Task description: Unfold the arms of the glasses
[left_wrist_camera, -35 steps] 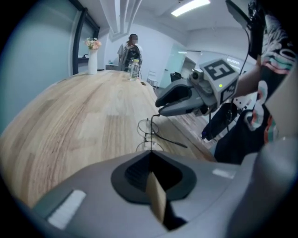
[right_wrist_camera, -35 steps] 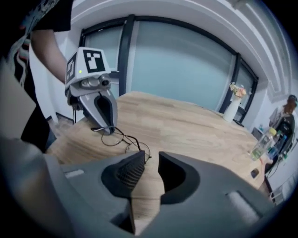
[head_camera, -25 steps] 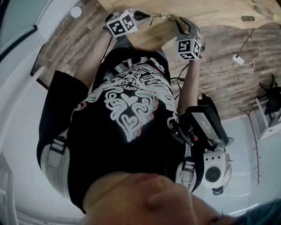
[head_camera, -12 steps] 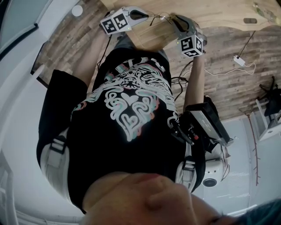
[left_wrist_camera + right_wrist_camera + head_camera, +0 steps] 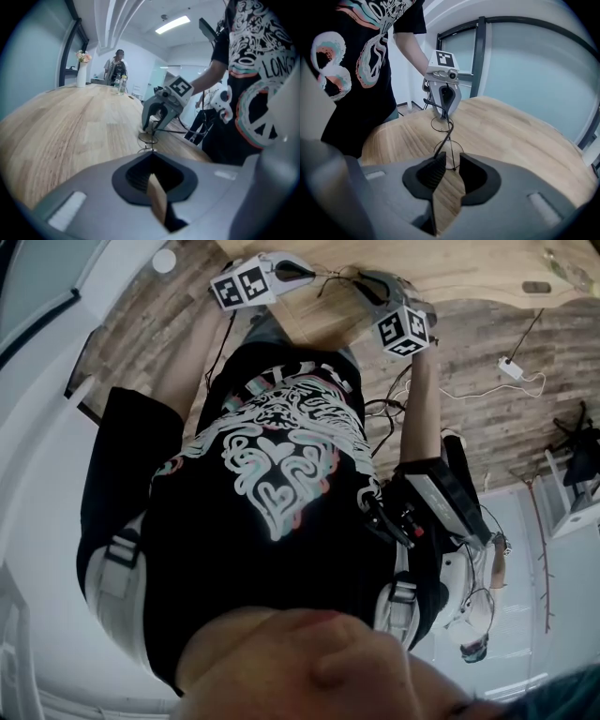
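Thin wire glasses (image 5: 440, 124) with round lenses lie on the wooden table (image 5: 520, 140) between my two grippers; in the head view the glasses (image 5: 333, 277) show only as a faint wire. My left gripper (image 5: 445, 114) is shut on one black arm of the glasses, whose curved tip sticks out beside its fingers. In its own view the left gripper (image 5: 151, 161) shows closed jaws with the glasses (image 5: 149, 138) just beyond. My right gripper (image 5: 452, 157) has its jaws slightly apart; the nearer lens rim and the other black arm sit right at its tips.
A vase of flowers (image 5: 82, 70), bottles (image 5: 121, 84) and a person (image 5: 116, 65) are at the table's far end. The rounded table edge runs close to my body. A glass wall (image 5: 525, 70) stands behind. A cable and adapter (image 5: 509, 367) lie on the wood floor.
In the head view the right gripper has swung up and left toward the glasses and rolled. The left gripper's cube has shifted a little left.
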Demonstrator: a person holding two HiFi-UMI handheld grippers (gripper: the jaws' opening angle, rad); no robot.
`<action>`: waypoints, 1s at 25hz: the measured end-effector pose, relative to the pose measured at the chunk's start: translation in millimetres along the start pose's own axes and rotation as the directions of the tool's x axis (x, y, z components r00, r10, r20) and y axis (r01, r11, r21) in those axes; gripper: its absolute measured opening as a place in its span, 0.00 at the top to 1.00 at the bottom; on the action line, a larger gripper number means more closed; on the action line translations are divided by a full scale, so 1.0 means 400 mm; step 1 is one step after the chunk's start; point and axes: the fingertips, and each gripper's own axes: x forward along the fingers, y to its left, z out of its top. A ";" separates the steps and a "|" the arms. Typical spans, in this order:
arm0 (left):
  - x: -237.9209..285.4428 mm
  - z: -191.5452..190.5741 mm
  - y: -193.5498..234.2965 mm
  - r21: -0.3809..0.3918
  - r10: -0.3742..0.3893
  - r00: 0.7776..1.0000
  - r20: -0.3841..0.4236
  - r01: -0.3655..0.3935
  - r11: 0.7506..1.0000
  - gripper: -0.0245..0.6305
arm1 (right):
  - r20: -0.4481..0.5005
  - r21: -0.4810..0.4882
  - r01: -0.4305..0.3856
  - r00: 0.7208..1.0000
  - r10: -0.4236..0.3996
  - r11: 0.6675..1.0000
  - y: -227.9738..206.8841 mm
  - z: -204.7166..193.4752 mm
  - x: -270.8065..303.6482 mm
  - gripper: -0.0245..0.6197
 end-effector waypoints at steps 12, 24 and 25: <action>-0.002 -0.006 -0.001 -0.008 -0.014 1.000 -0.010 0.014 1.000 0.98 | -0.010 0.034 -0.059 0.998 0.059 0.998 0.024 0.015 0.009 0.95; -0.026 0.018 0.063 -0.245 0.154 0.981 0.115 -0.122 0.962 0.98 | 0.086 0.364 0.139 0.980 -0.181 0.921 -0.040 0.026 -0.025 0.96; -0.022 0.015 0.069 -0.259 0.174 0.979 0.106 -0.142 0.955 0.98 | 0.087 0.393 0.160 0.974 -0.210 0.905 -0.047 0.027 -0.024 0.96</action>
